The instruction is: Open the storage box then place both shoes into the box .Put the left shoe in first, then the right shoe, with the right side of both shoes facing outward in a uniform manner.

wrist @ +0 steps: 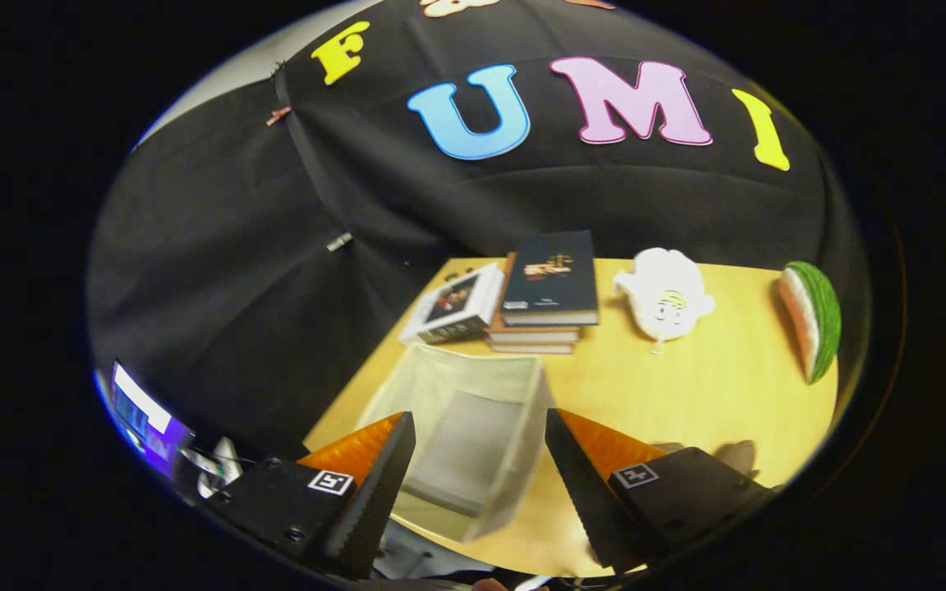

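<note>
A pale translucent storage box [473, 427] stands on the wooden table [711, 386], its top open toward me and its inside bare. My gripper [481, 435] hovers above it with the fingers spread wide apart and nothing between them. The box sits between and just beyond the fingertips [403, 427]. The box's near edge is blurred.
Beyond the box lies a stack of books [551, 291] with a white-covered book [456, 308] leaning beside it. A white plush toy [666, 295] and a watermelon-slice toy [814, 316] rest further right. Black cloth walls stand behind the table. A lit screen [140, 410] glows beside the left finger.
</note>
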The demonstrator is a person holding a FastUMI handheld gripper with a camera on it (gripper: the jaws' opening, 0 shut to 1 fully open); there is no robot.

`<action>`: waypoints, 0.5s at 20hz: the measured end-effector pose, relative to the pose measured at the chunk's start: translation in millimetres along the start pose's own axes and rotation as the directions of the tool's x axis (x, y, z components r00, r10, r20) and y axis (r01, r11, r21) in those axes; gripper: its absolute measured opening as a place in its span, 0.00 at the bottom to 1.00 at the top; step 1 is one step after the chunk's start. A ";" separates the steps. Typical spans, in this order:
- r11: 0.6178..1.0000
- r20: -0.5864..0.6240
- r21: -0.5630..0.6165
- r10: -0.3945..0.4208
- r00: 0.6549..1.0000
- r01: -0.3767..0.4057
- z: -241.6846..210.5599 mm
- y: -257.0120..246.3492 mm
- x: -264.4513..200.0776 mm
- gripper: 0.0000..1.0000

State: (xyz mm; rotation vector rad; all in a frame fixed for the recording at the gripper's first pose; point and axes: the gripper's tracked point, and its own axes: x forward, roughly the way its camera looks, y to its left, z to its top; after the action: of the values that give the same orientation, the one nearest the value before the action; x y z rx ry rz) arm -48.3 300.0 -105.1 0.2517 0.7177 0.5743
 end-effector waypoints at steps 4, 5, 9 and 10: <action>0.993 -0.053 -0.056 -0.107 0.993 0.104 -34.5 -62.4 -21.0 0.98; 0.990 -0.065 -0.068 -0.127 0.990 0.123 -44.6 -76.1 -25.8 0.98; 0.983 -0.145 -0.089 -0.174 0.974 0.162 -100.7 -120.4 -38.0 0.98; 0.982 -0.175 -0.079 -0.183 0.967 0.172 -118.2 -129.5 -41.6 0.98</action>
State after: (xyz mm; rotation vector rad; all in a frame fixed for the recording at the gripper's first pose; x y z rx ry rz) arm -101.3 173.1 -221.5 0.0750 0.8879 0.4514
